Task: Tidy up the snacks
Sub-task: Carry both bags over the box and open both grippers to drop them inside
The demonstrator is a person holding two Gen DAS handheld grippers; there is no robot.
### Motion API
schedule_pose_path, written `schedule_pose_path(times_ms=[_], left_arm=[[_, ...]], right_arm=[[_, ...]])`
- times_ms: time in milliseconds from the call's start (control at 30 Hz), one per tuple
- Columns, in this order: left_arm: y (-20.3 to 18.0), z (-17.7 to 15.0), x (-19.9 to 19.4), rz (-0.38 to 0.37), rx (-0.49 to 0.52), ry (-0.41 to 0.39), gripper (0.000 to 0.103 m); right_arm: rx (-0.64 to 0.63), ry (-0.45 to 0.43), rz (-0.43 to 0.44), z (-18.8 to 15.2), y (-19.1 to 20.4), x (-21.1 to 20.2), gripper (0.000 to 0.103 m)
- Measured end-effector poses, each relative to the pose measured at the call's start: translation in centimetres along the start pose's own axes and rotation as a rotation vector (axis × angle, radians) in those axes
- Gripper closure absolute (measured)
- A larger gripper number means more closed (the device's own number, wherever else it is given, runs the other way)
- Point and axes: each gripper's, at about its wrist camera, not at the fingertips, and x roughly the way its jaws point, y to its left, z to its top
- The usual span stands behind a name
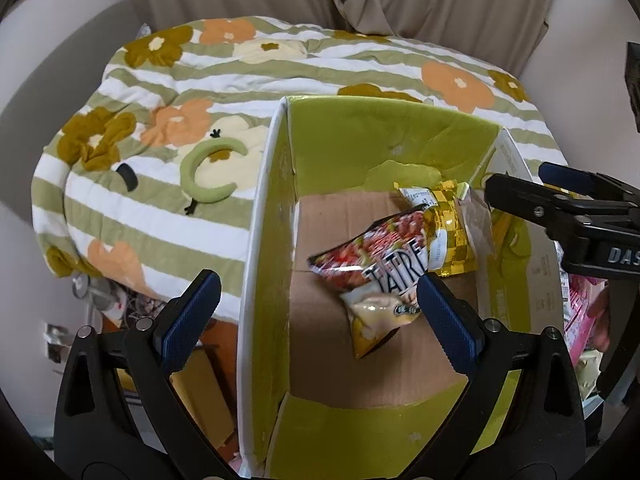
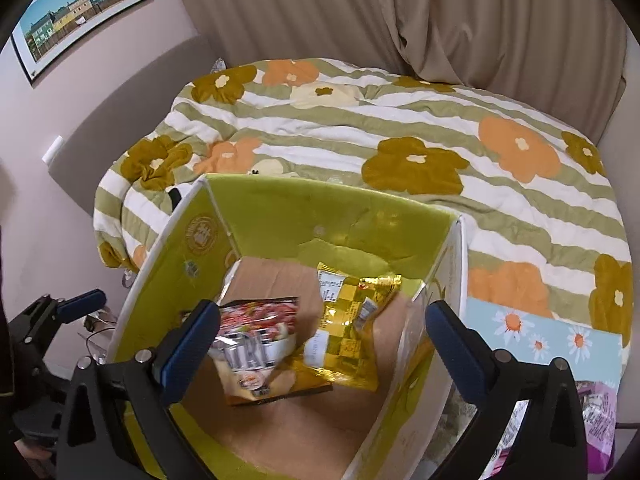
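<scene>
R gripper [image 2: 316, 332], lower centre of its own view, jaws wide apart, nothing between the pads; blue pads either side of the box opening. Also seen at right edge of the L view [image 1: 520, 184], poised over the box's right wall. L gripper [image 1: 320, 312], lower centre of its view, jaws likewise wide apart & empty, one finger outside the box's left wall, the other over the box floor; it shows at lower left of the R view [image 2: 76, 304].

Below both: cardboard box [image 2: 280, 216], open top, green inside walls, brown floor, white rim. Inside, 2 snack bags: red snack bag [image 2: 256, 336] w/ white lettering, blurred, lying tilted on the floor at centre-left; gold snack bag [image 2: 352, 312] just beside it toward the far right corner, edges touching/overlapping. In L view, red bag [image 1: 380, 252] mid-box, gold one [image 1: 448, 232] behind it.

More pink packets [image 1: 580, 312] outside the box, right edge. Behind the box: floral striped quilt [image 2: 360, 128], beige curtain [image 2: 440, 12], framed picture [image 2: 80, 4] upper left.
</scene>
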Motion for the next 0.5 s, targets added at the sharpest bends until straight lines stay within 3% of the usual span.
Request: schedule_pose_path(times_ms=[300,500], left_arm=[[-0.1,-0.1,-3.4,-0.014,0.017,-0.049,0.005],[-1.5,-0.3,-6.4,-0.065,0.063,-0.1,0.005]], right_arm=[[0.014,-0.079,-0.028,-0.9,0.6,-4.7,0.001],[0.073,-0.156,-0.044,-2.5,0.6,-9.3,0.001]])
